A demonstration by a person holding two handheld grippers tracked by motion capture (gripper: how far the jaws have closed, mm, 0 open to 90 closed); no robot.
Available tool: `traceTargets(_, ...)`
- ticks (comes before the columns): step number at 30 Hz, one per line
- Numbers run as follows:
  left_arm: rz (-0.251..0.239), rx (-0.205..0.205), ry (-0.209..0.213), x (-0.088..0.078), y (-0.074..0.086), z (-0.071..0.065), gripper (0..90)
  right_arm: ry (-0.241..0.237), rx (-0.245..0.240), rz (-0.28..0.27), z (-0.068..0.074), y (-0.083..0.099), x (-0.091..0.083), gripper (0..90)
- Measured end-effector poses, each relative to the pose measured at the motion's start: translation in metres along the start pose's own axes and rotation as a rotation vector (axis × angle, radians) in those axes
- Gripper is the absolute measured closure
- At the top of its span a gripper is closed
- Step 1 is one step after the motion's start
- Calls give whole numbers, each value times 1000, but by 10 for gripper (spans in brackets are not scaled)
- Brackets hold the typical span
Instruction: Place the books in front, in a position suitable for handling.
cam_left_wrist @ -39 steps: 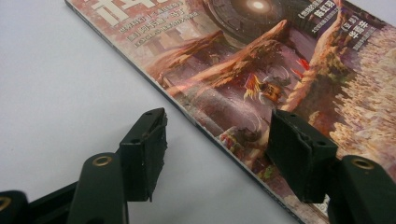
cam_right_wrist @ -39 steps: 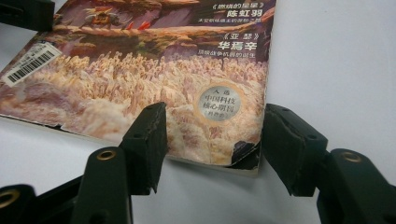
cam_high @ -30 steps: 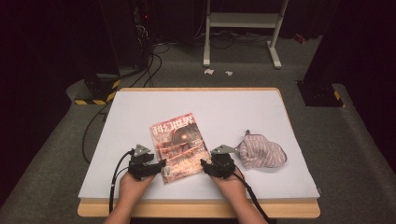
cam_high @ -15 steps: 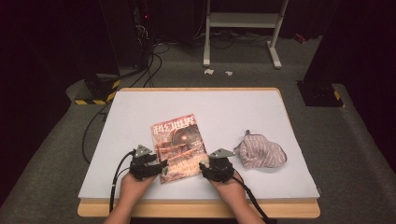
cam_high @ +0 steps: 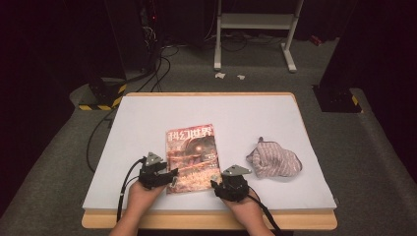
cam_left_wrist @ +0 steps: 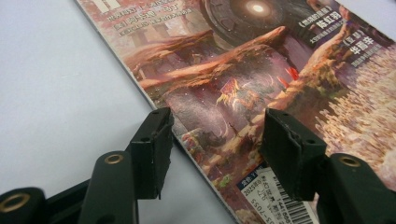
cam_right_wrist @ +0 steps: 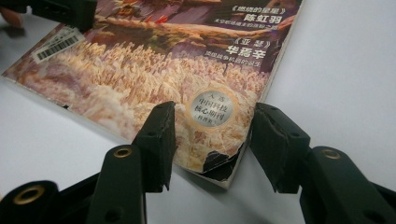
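Where left tongs straddle it, magazine edge partly hidden.

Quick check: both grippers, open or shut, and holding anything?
Left gripper: open, jaws have just been closing, straddling the magazine edge, not gripping.
Right gripper: open around the magazine's corner, nothing held.

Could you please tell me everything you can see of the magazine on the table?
The magazine lies flat and closed, cover up, slightly askew, on the white table. Its glossy cover shows a reddish fantasy scene, a barcode sticker and a round silver seal; the near right corner is torn. The left gripper and right gripper straddle its near corners, jaws apart.
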State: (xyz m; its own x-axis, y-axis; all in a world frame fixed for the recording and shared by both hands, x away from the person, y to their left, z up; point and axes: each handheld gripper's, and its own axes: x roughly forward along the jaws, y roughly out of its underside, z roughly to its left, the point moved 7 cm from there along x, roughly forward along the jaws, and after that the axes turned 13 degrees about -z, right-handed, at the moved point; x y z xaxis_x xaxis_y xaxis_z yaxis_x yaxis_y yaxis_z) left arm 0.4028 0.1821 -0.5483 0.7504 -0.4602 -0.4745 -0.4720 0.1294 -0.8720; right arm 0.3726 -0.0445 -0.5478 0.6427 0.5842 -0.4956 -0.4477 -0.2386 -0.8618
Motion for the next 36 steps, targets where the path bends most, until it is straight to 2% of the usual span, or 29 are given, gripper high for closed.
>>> traceTargets(5,2,14,24,6,-2,-10,432,-3,-12,9,-2,3,-8,507)
traceTargets(7,9,29,48,12,-4,-19,434,7,-15,15,-10,6,-16,506)
traceTargets(9,9,32,54,13,-5,-21,437,14,-14,12,-13,7,-19,507)
traceTargets(12,12,47,85,22,-8,-35,440,40,13,1,-27,12,-29,510)
traceTargets(16,11,63,98,29,-11,-43,441,59,30,-10,-34,16,-36,513)
traceTargets(25,11,84,103,34,-13,-49,449,73,47,-22,-35,21,-44,517)
traceTargets(36,0,102,107,32,-12,-51,458,57,60,-31,-36,23,-45,510)
